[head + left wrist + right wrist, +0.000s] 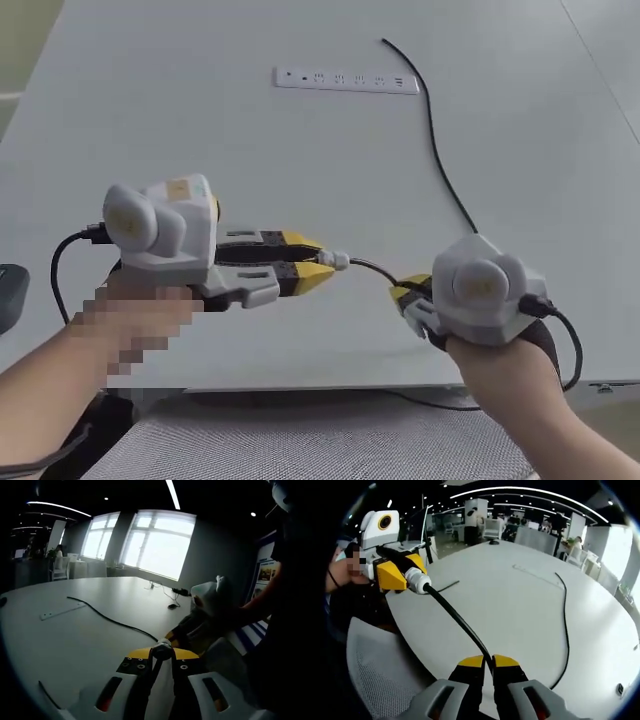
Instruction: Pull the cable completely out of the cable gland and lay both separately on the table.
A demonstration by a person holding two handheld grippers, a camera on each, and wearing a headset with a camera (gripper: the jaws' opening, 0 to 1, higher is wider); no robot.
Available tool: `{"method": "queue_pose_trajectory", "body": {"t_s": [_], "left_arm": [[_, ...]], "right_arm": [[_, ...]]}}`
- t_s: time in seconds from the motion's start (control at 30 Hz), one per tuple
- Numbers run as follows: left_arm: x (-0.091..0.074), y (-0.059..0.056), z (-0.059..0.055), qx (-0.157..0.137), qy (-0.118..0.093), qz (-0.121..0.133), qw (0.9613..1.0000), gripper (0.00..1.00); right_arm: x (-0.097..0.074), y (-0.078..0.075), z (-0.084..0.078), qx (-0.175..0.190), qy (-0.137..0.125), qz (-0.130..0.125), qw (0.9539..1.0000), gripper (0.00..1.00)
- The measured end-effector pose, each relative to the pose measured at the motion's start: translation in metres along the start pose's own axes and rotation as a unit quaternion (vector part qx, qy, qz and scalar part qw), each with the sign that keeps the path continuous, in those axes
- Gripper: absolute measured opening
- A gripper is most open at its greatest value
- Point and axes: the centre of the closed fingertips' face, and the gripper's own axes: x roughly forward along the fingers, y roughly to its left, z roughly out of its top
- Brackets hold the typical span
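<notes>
Gripping the white cable gland point(338, 261) between its yellow tips, my left gripper point(322, 263) holds it just above the near edge of the table point(200, 140). The black cable point(372, 267) runs from the gland to my right gripper point(405, 293), whose jaws are clamped on it. The cable's far length trails across the table past a power strip point(347, 80).

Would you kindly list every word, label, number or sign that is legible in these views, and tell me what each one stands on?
No text is readable here.
Power strip: small marks by its sockets, too small to read.
Poster in the left gripper view: blue and white print, too blurred to read.
Cable gland and cable: no lettering visible.
</notes>
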Motion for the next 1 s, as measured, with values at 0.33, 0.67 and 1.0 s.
{"method": "queue_pose_trajectory", "body": {"t_s": [0.33, 0.67, 1.0], "left_arm": [[-0.005, 0.005, 0.003, -0.007, -0.006, 0.009, 0.9999, 0.15], [-0.004, 0.003, 0.002, -0.013, -0.007, 0.010, 0.9998, 0.15], [-0.004, 0.003, -0.001, -0.019, -0.002, 0.009, 0.9998, 0.15]], "right_arm": [[-0.004, 0.003, 0.007, -0.037, -0.011, 0.005, 0.9993, 0.01], [-0.018, 0.021, 0.034, -0.098, -0.037, 0.020, 0.9943, 0.08], [-0.027, 0.051, 0.066, -0.186, -0.058, 0.046, 0.9797, 0.10]]}}
